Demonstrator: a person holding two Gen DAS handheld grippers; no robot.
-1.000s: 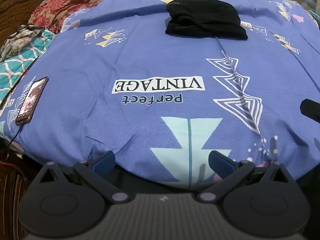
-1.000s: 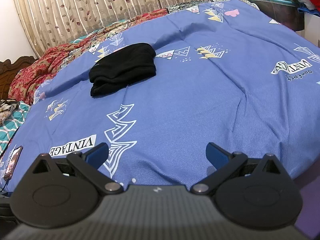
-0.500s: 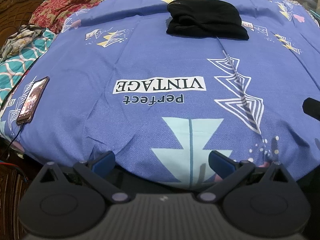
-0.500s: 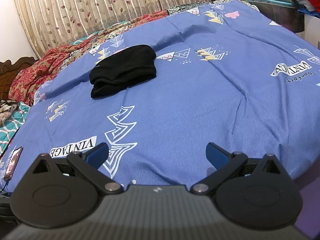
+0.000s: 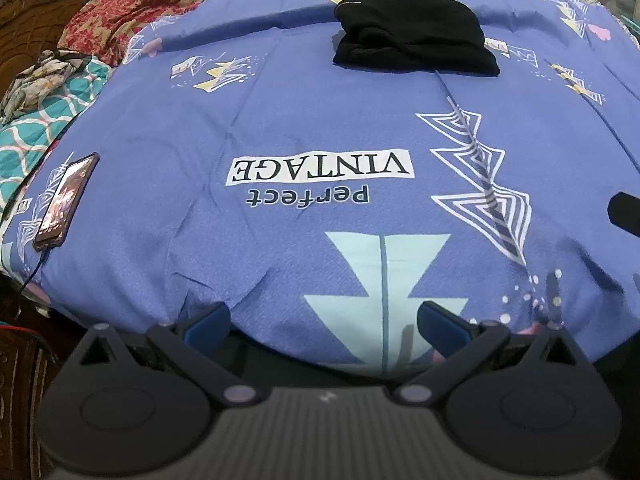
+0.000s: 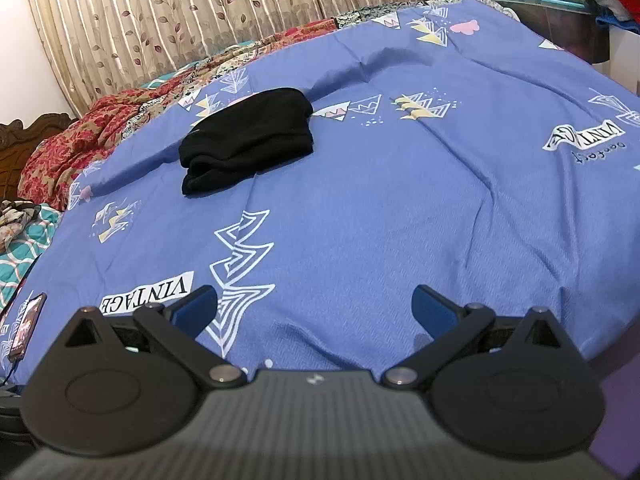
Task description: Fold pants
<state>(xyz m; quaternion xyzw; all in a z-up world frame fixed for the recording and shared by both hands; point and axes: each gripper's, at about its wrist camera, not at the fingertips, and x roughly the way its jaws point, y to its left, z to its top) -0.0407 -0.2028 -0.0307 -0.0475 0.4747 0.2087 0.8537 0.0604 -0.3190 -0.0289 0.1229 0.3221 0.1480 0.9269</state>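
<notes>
Black pants (image 5: pixel 416 36) at my 12 o'clock, already bundled. Soft, limp, light; I'd pinch near folded edge. Left gripper (image 5: pixel 324 320), right gripper (image 6: pixel 314 306) both spread, empty.

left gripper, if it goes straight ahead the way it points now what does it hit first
Probably the blue bedsheet just past the open left gripper. The black pants lie far beyond, slightly right. Depth is hard to judge.
</notes>
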